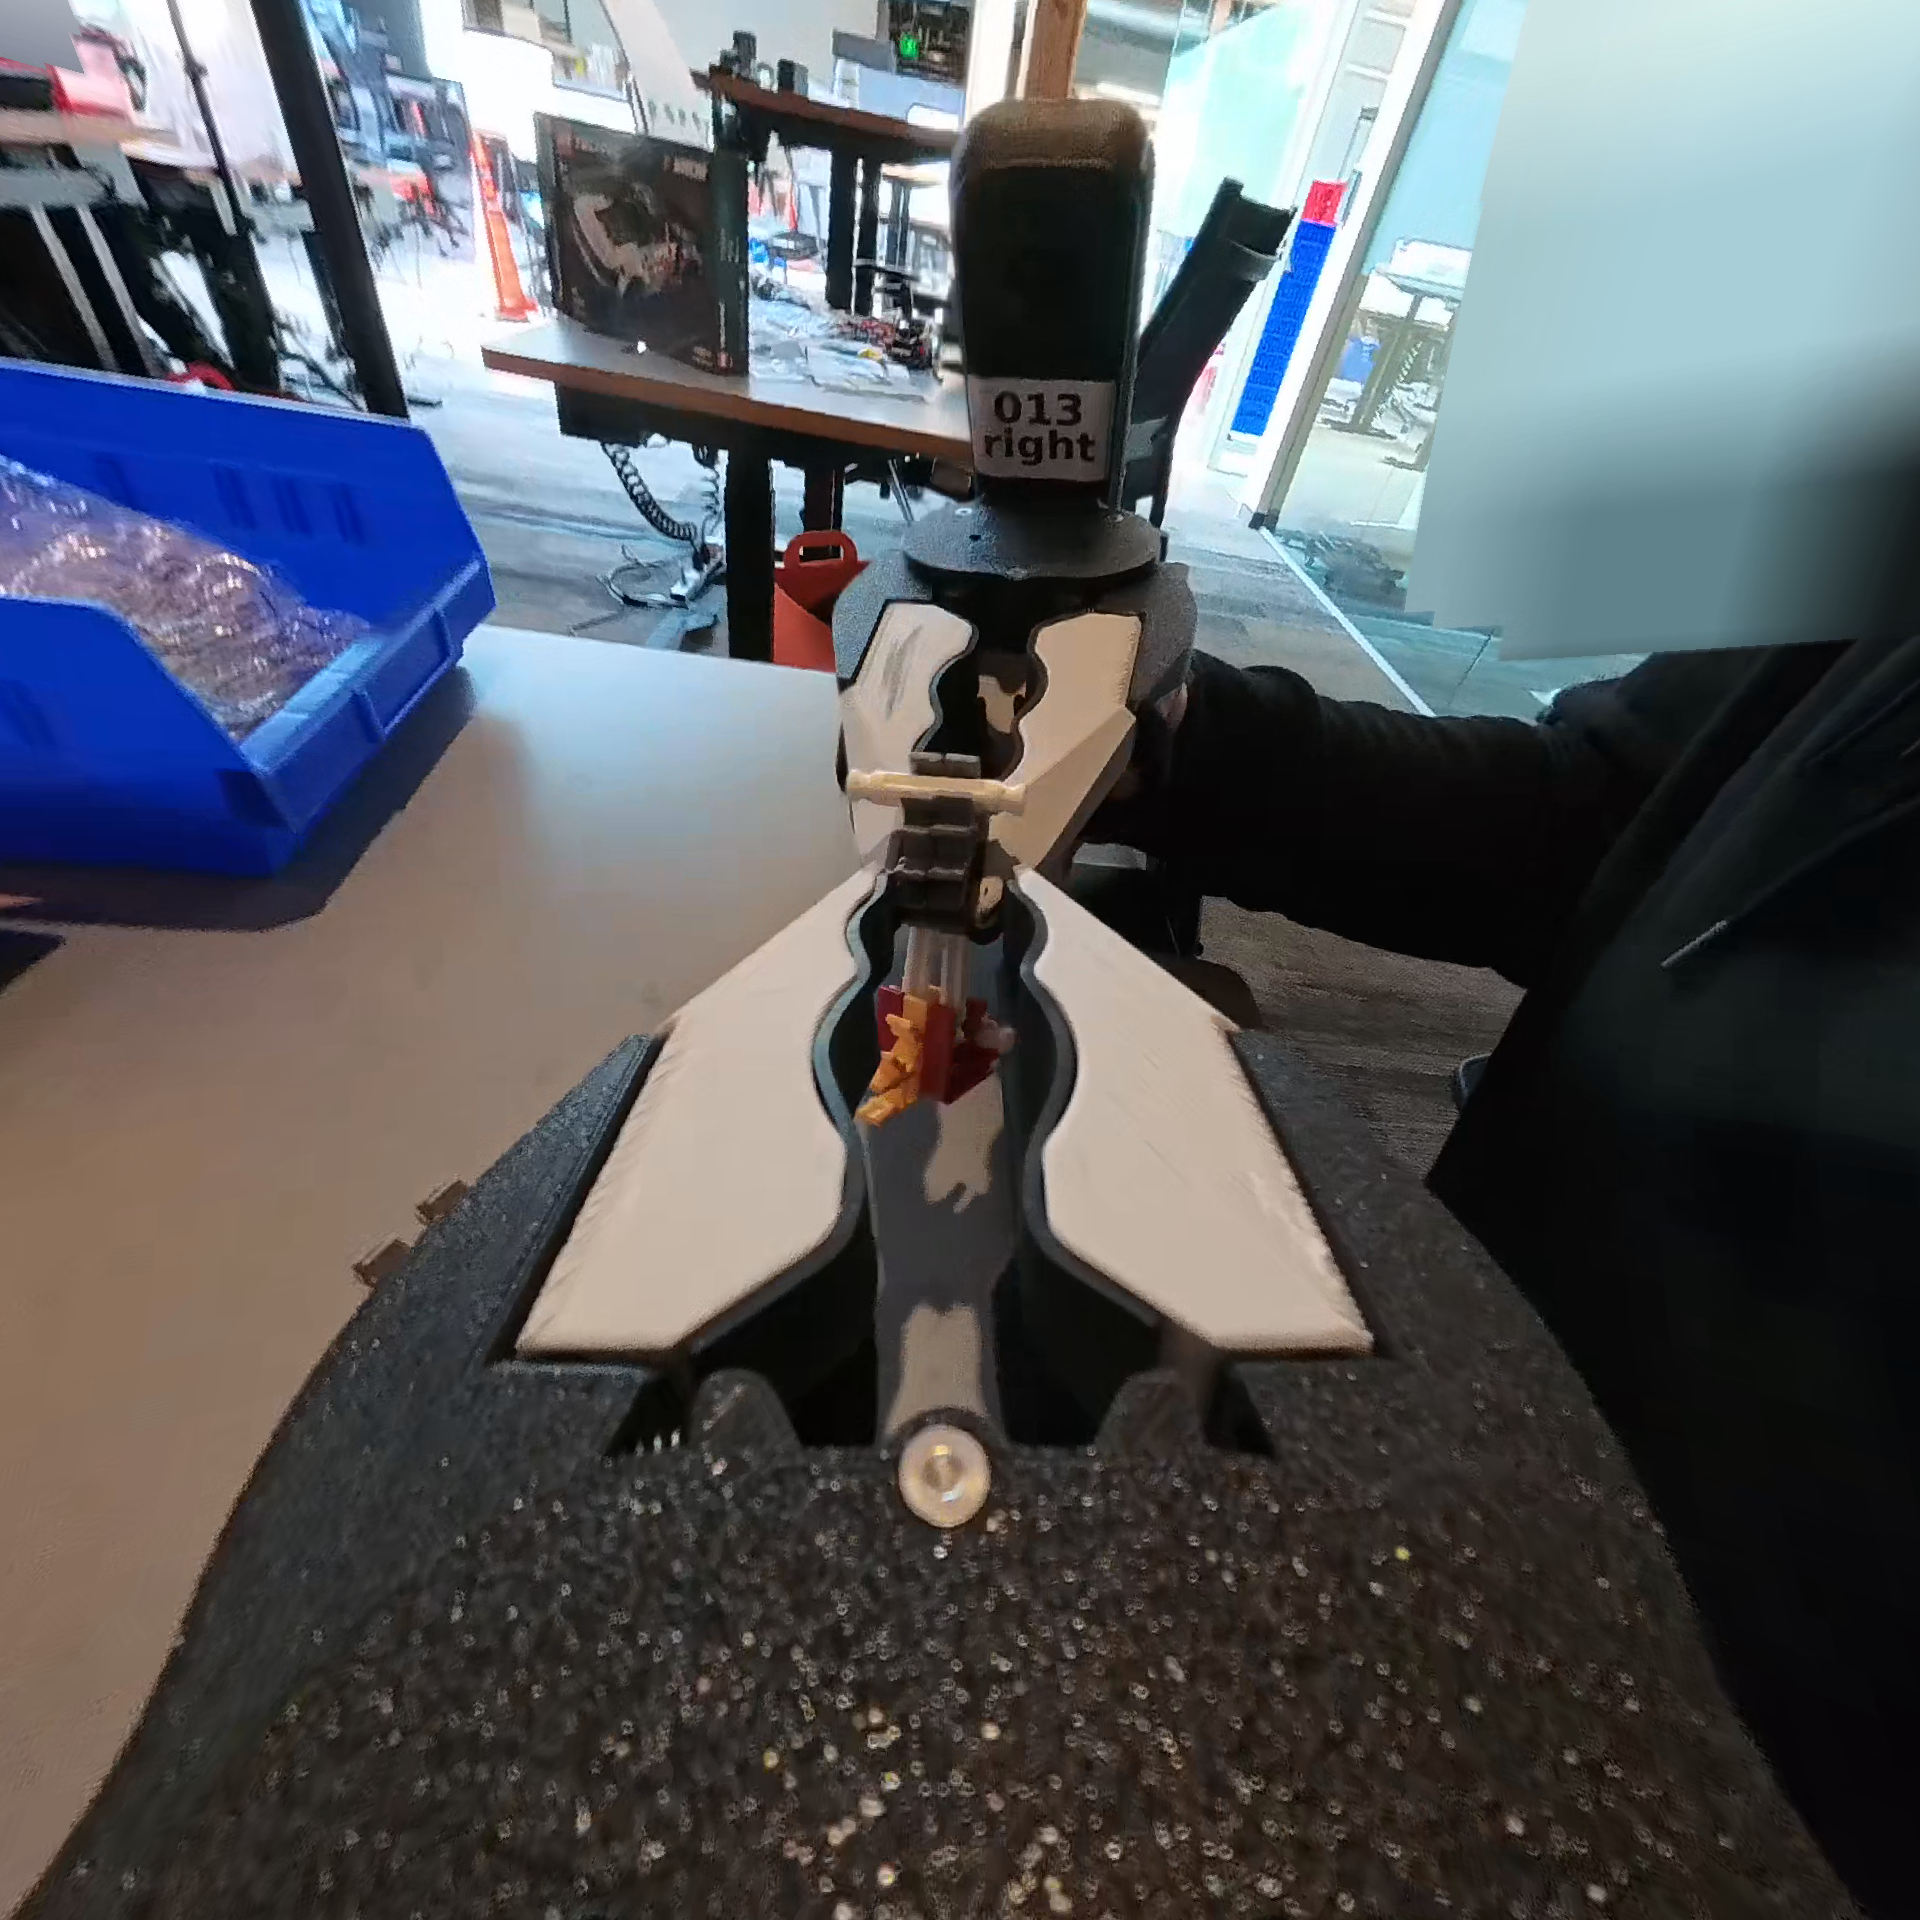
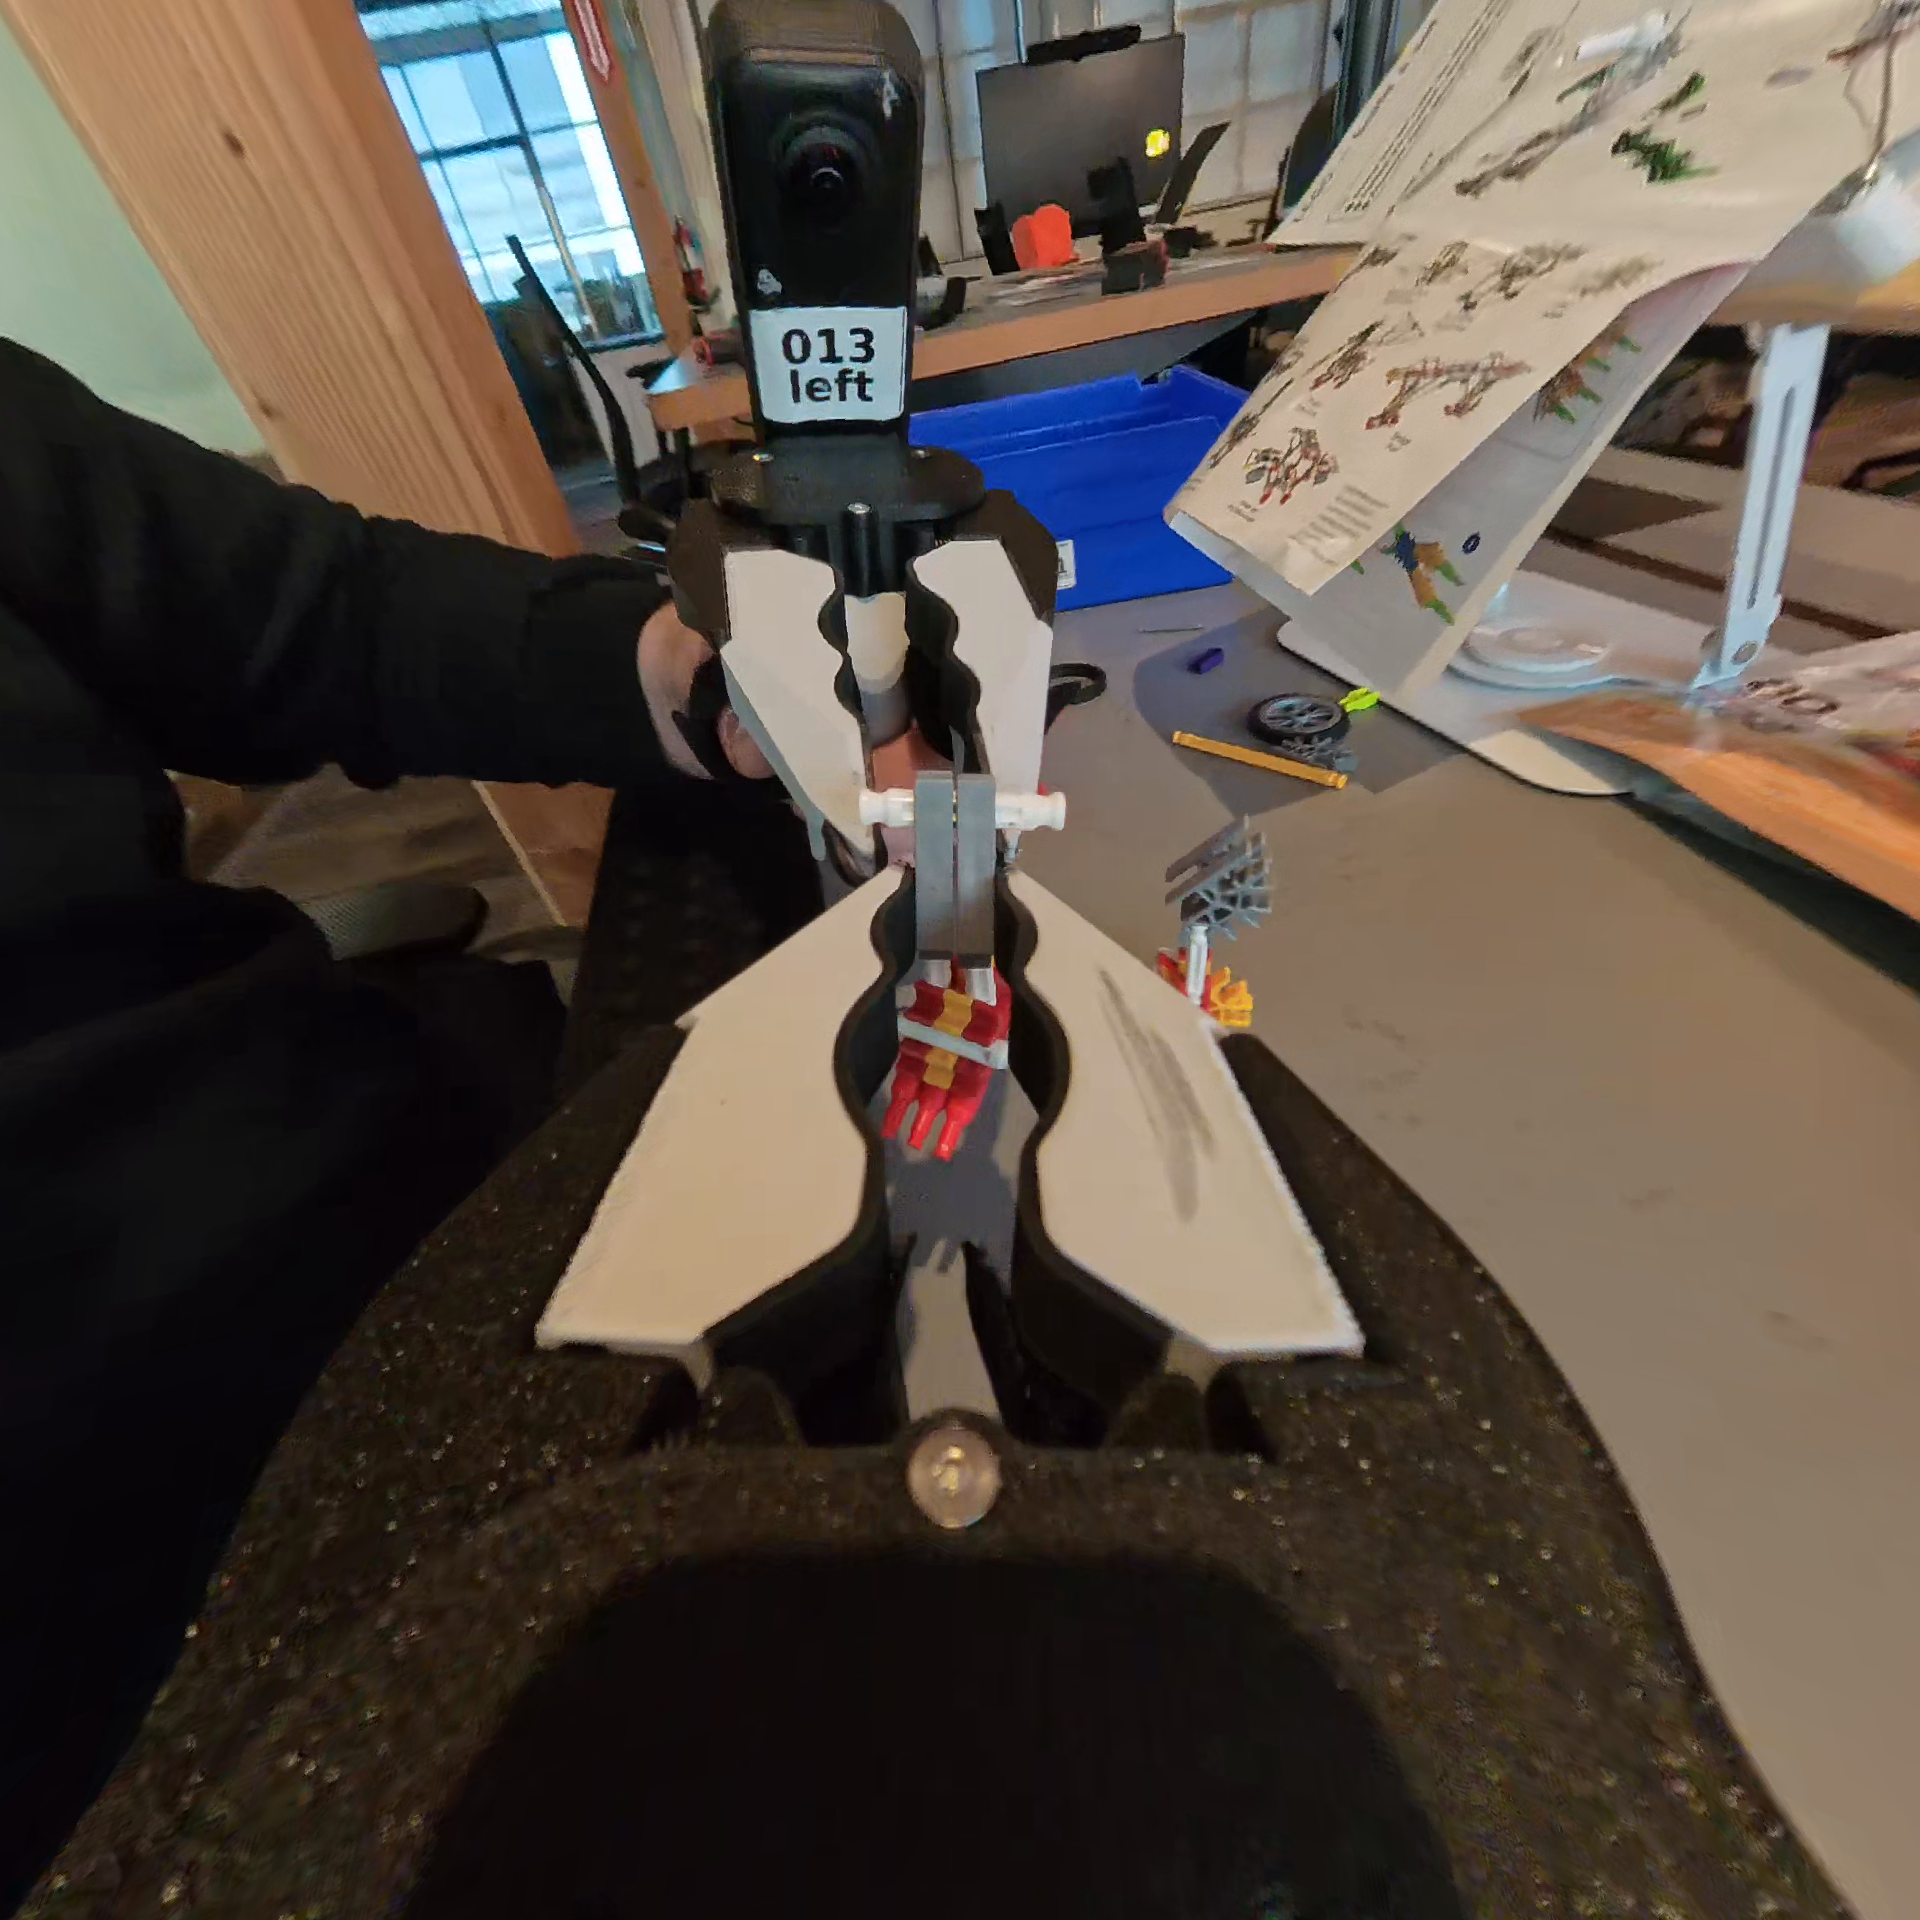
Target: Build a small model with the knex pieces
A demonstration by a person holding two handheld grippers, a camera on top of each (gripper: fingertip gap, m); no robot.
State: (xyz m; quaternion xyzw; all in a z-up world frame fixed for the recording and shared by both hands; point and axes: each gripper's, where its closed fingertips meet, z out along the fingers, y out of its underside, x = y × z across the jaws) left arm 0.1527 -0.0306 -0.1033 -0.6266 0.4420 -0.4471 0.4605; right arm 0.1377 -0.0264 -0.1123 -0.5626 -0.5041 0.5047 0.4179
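Observation:
A small construction-toy assembly hangs between the two grippers, which face each other tip to tip. It has a white cross rod on top, grey connectors in the middle, and red and yellow pieces at the bottom. My left gripper is shut on its grey middle. The right gripper meets it from the far side. In the right wrist view, my right gripper is shut on the same assembly. The left gripper is opposite, with the red and yellow end showing through the gap.
A grey table carries a second small assembly, a black wheel, a yellow rod and an instruction booklet on a white stand. A blue bin stands at the left table edge. A person's dark sleeve is close. Only a small space, under 4 cm, lies between the two pairs of fingers.

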